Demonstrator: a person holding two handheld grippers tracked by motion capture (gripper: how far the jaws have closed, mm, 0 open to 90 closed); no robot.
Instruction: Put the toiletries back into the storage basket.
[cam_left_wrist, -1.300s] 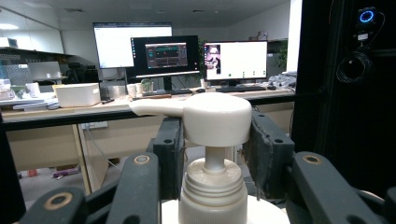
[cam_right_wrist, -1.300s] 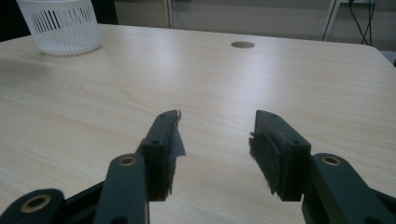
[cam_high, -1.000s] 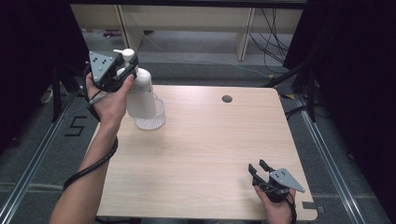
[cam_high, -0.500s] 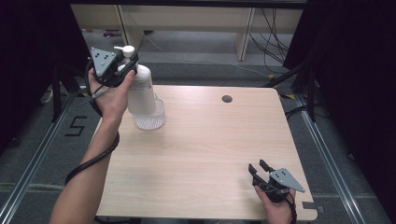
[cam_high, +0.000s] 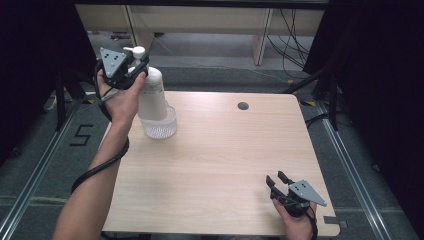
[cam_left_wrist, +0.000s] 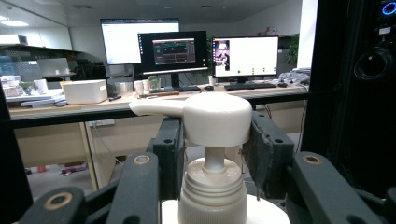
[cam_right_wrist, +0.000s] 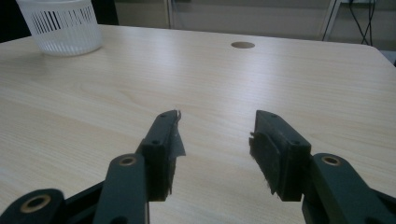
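- Honestly, the left gripper (cam_high: 134, 67) was clamped on the pump head (cam_left_wrist: 217, 119) of the white bottle (cam_high: 152, 97), which sat in the little mesh basket (cam_high: 161, 129) at the table's (cam_high: 225, 165) far left.
- That head looked smooth and rounded, so a lift could have let it slip or drag the basket along.
- The right gripper (cam_high: 278, 181) rested at the near right edge, jaws open and empty, too far off to catch a tipping bottle.
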